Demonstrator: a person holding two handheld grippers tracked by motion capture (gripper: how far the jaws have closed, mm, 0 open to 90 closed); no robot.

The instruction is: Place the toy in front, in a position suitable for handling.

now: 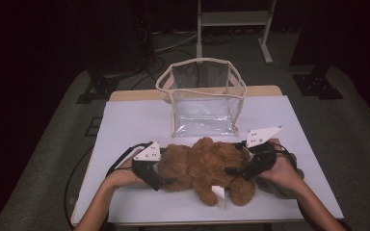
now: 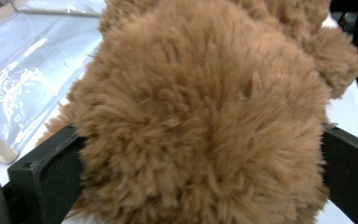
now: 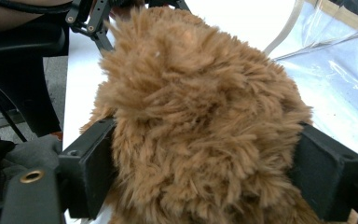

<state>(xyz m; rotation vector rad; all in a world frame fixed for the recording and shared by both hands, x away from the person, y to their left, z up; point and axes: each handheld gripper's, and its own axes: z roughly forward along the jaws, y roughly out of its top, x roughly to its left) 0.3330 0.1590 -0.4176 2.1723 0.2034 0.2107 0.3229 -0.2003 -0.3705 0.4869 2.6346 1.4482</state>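
Tabletop (image 1: 125, 125), covered in white, carries everything. Clear plastic bag (image 1: 202, 98) with cream trim stands upright at the far middle, mouth open to the top. Just in front of it, toward the person, a brown teddy bear (image 1: 204, 168) lies on its side across the near middle, apart from the bag's front wall by a narrow strip of cover. A small white tag (image 1: 219, 195) sticks out at the bear's near edge.

Left gripper (image 1: 161, 180) sits at the bear's left end, right gripper (image 1: 236, 169) at its right end, a hand behind each. In the left gripper view the plush (image 2: 200, 116) bulges between the two black fingers (image 2: 46, 172), which stand at full spread and flank it; fur brushes them, but no squeeze shows. The right gripper view reads the same: fingers (image 3: 91, 170) wide apart, fur (image 3: 200, 130) between them, not clamped.

Step in hand, by judgement: bracketing the bear at both ends ahead of a two-handed pickup, bag the likely destination. Next move calls for both pairs of fingers closing firmly into the soft pile, then an even lift high enough to clear the bag's rim.
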